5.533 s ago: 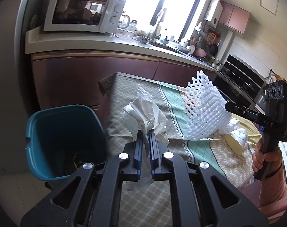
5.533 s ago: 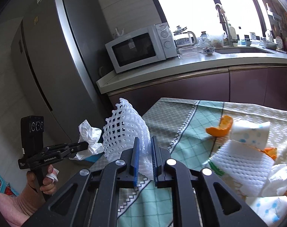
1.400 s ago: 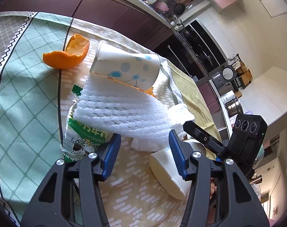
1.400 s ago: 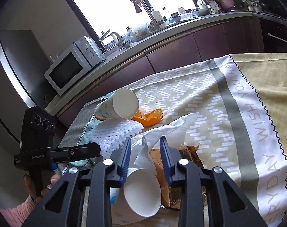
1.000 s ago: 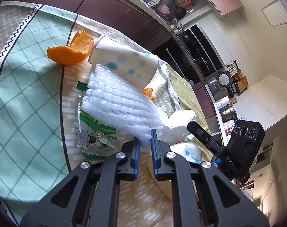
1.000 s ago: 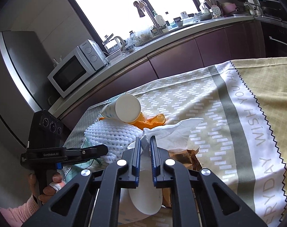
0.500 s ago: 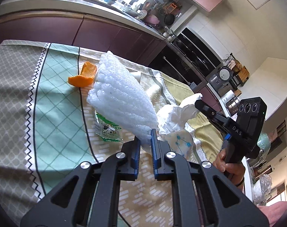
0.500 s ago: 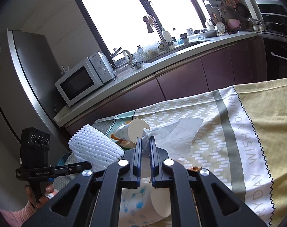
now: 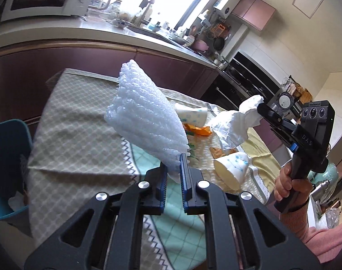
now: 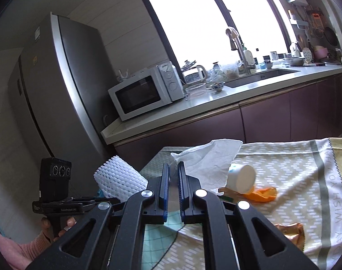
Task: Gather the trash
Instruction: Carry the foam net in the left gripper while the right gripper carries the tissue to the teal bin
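Both grips hold: your left gripper (image 9: 173, 168) clamps foam net (image 9: 146, 114), right gripper (image 10: 173, 176) tissue (image 10: 211, 157); light, squashy, pinch edges.

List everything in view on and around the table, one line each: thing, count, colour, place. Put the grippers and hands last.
foam net sleeve: one, white, lifted above the table, held by the left gripper
tissue: one, white, lifted, held by the right gripper
paper cups: two, white with blue dots, lying on their sides on the table
orange peel: orange pieces, on the cloth by the far cup
snack wrapper: one, brown-gold, near table edge
tablecloth: one, green, grey and yellow patterned, covering the table
trash bin: one, teal, on the floor left of the table
microwave: one, white, on the counter
left gripper: black with blue pads, shut on the sleeve
right gripper: same, shut on the tissue
right hand: gripping its handle
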A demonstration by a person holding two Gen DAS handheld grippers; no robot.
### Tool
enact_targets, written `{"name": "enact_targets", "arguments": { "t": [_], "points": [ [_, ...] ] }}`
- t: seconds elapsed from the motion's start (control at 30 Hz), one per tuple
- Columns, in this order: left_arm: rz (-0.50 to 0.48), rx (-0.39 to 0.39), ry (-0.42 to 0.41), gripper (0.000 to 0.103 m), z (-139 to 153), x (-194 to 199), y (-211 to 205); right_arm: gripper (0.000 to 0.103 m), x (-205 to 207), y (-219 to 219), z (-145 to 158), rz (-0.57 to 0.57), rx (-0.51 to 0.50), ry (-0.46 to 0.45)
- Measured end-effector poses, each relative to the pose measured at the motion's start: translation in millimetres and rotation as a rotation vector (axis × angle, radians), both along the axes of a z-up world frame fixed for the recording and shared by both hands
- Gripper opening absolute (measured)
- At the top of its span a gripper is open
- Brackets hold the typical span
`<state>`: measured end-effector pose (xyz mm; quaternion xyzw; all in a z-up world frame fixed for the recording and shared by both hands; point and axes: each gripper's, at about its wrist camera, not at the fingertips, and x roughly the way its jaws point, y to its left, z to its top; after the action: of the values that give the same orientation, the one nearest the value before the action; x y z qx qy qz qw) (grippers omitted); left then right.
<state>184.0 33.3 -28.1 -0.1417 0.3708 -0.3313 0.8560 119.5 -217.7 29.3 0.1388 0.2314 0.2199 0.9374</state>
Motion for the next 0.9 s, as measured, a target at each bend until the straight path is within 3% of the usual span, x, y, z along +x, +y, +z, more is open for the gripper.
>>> {"name": "enact_targets", "arguments": {
  "t": [0.43, 0.7, 0.9],
  "points": [
    [0.309, 0.091, -0.012, 0.011, 0.5, -13.6, 174.1, 0.007, 57.6, 162.8, -4.2, 0.329, 0.002, 0.032],
    [0.413, 0.157, 0.079, 0.011, -38.3, 2.5, 245.3, 0.007, 87.2, 243.2, -21.7, 0.432, -0.041, 0.078],
    [0.449, 0.237, 0.154, 0.011, -72.9, 19.1, 273.1, 0.007, 110.8, 286.5, -44.7, 0.470, -0.095, 0.149]
  ]
}}
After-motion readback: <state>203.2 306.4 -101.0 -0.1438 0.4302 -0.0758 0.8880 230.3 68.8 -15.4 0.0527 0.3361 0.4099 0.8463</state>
